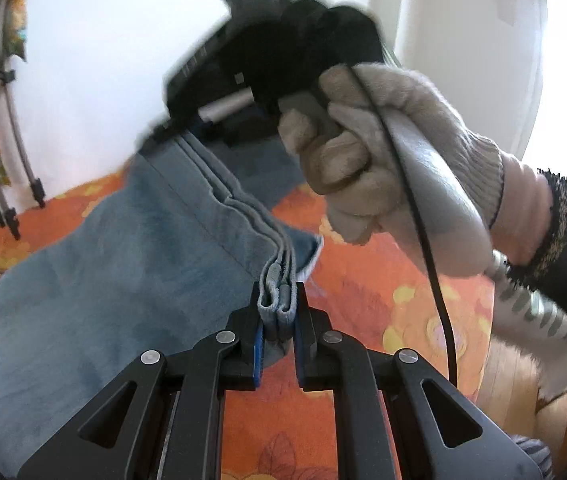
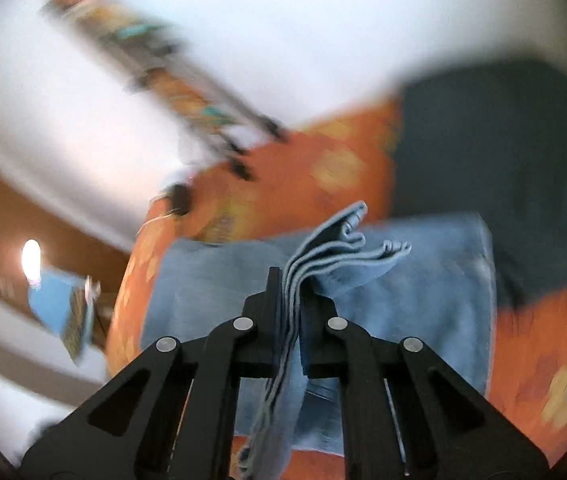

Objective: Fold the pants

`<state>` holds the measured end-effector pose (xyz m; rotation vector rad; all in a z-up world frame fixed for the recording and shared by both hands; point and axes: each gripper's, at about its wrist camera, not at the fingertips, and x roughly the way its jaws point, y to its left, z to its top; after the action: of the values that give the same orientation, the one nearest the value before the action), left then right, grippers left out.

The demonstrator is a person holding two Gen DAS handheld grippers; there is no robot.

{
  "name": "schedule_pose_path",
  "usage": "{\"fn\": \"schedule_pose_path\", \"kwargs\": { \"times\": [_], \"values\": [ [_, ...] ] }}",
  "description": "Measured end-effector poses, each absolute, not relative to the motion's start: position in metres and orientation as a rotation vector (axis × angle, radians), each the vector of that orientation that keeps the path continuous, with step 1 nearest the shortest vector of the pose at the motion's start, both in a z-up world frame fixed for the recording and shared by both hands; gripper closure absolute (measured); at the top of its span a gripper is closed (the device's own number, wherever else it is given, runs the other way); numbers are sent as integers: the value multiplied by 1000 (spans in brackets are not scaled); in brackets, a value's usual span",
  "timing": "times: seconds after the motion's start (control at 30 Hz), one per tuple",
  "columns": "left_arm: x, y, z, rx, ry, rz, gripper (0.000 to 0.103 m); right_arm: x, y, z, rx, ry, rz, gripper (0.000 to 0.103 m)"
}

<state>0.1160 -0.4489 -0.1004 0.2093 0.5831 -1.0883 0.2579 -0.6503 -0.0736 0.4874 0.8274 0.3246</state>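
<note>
Two grips on the pants (image 1: 95, 264) at this moment. My left hand-held gripper (image 1: 277, 312) is clamped on a bunched stack of light blue denim edges, several layers pinched between its blue-padded fingers (image 1: 258, 344). From that pinch a ridge of stacked fabric edges runs up and away to the left in the left wrist view, ending at my right hand-held gripper (image 1: 187, 120), seen there blurred, held in my gloved right hand (image 1: 367, 160) with a black cable (image 1: 431, 264) trailing down. So the gathered edge is stretched between the two grips, its long axis lying along that line, lifted off the surface. Main body of the pants hangs and spreads to the left of the ridge, over an orange flowered cover (image 1: 383, 292). In the right wrist view my right hand-held gripper (image 2: 289, 288) is likewise closed on the layered edges, which poke out past the fingertips and fan apart, pointing up and right; below, more denim (image 2: 423, 292) lies flat on the orange cover (image 2: 543, 360), with a dark cloth (image 2: 483, 140) beyond it. Right view heavily motion-blurred; background detail not readable.
</note>
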Motion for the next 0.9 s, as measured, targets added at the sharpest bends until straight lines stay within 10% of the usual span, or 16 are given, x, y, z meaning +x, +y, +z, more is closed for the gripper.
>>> {"fn": "schedule_pose_path", "kwargs": {
  "times": [0.4, 0.9],
  "values": [
    [152, -541, -151, 236, 734, -1118, 93, 289, -695, -120, 295, 1020, 160, 96],
    [170, -498, -108, 115, 735, -1175, 93, 271, -745, -138, 792, 978, 315, 71]
  ]
}}
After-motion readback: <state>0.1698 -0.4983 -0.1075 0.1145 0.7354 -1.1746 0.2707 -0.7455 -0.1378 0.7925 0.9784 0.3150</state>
